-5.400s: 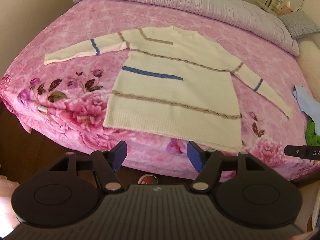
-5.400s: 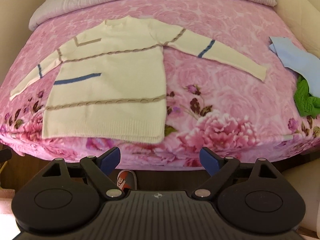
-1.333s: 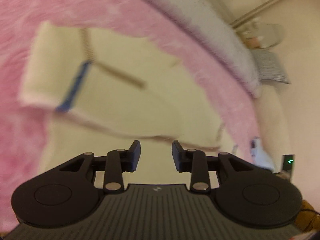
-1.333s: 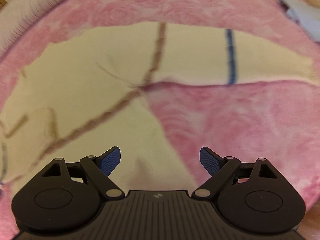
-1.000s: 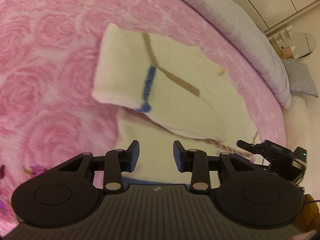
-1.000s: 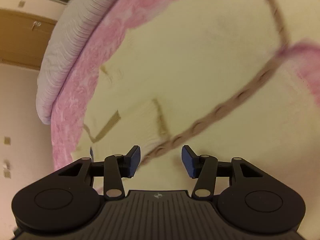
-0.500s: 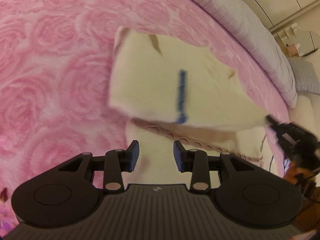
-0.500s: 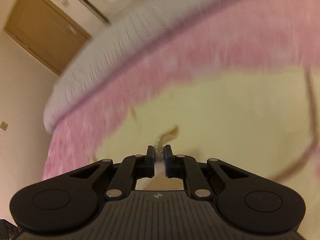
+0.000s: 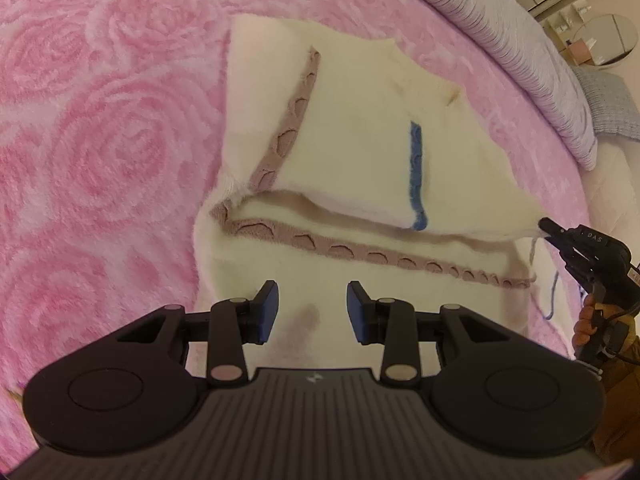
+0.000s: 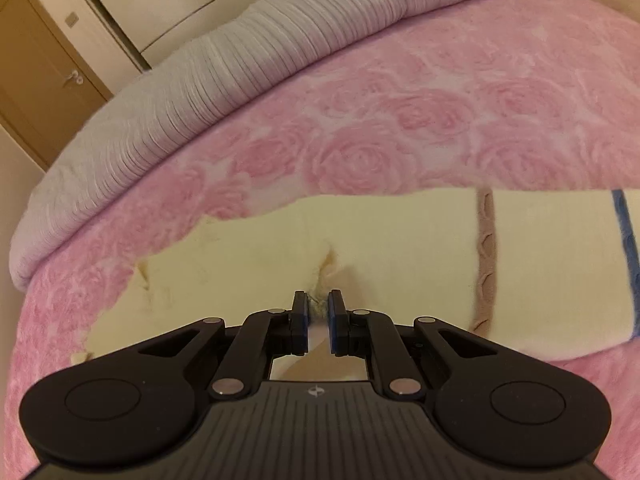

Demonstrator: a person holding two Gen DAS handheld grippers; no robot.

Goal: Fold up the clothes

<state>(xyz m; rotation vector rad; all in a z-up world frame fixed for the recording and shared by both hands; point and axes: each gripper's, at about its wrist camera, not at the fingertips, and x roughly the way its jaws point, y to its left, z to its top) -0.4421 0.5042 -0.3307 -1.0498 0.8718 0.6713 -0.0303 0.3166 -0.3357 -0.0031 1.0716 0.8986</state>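
Observation:
A cream sweater [image 9: 352,160] with tan braid bands and blue stripes lies on the pink rose bedspread [image 9: 100,140]. One sleeve [image 9: 400,184] is folded across the sweater's chest. My left gripper [image 9: 312,308] is open and empty, hovering over the sweater's body. My right gripper [image 10: 318,316] is shut on a pinch of the cream sweater fabric [image 10: 400,248]; it also shows at the right edge of the left wrist view [image 9: 544,226], holding the sleeve's end.
A grey ribbed duvet [image 10: 200,72] lies along the head of the bed. A wooden door [image 10: 36,80] and white wardrobe panels stand behind it. A round mirror [image 9: 604,40] and a checked pillow [image 9: 608,104] are at the far right.
My right gripper closed on the sleeve and carried it across the chest. My left gripper stayed open and shifted slightly over the sweater.

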